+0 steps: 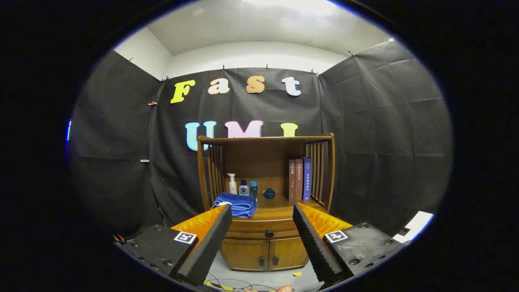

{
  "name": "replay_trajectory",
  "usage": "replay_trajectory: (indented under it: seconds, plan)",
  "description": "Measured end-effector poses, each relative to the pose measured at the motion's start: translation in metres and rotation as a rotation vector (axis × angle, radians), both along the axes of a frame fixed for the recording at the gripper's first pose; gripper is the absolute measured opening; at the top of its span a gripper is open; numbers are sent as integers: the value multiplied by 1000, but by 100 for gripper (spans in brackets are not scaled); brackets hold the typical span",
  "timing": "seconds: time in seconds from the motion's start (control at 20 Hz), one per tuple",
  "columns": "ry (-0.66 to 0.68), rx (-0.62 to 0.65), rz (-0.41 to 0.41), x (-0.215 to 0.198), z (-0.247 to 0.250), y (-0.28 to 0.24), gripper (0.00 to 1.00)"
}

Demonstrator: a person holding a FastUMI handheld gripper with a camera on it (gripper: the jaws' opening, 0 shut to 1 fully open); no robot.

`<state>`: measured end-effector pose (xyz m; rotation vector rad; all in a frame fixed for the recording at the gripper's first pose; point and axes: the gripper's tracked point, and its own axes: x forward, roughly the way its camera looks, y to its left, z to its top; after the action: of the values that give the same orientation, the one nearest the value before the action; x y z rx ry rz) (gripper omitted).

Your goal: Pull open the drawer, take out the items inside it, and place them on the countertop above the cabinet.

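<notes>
gripper (262,211) fingers apart, drawer (265,233) beyond, closed, contents hidden

Gripper (262,213) jaws apart, empty; drawer (265,232) closed beyond.

1. Your gripper (262,211) fingers, spread wide, cover both ends of the drawer (263,229), at 9 and 3 o'clock of its knob (269,233).
2. The shut drawer hides its contents from you.
3. The blue towel (237,204) is partly hidden at 8 o'clock by one finger.
4. The bottles (242,187) and books (299,179) carry labels too small to tell.
</notes>
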<state>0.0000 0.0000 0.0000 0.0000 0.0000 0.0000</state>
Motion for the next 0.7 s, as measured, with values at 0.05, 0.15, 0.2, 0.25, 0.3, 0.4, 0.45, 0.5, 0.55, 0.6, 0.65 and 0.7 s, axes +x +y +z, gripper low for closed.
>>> replay_trajectory:
  seconds: [0.05, 0.15, 0.2, 0.25, 0.3, 0.4, 0.45, 0.5, 0.55, 0.6, 0.65, 0.7]
  plan:
    - [-1, 0, 5, 0, 1, 1, 99]
    - [-1, -4, 13, 0, 1, 1, 99]
    - [-2, -7, 14, 0, 1, 1, 99]
    - [-2, -9, 14, 0, 1, 0, 99]
    - [-3, -9, 13, 0, 1, 0, 99]
    - [-7, -4, 10, -1, 2, -1, 99]
    - [-7, -2, 7, -1, 2, -2, 99]
    - [-5, 0, 7, -1, 0, -2, 99]
    - [-3, -1, 7, -1, 0, -2, 99]
    - [0, -3, 7, -1, -1, -2, 99]
    - [1, -5, 7, 1, -1, -1, 99]
    - [1, -6, 7, 0, -1, -1, 99]
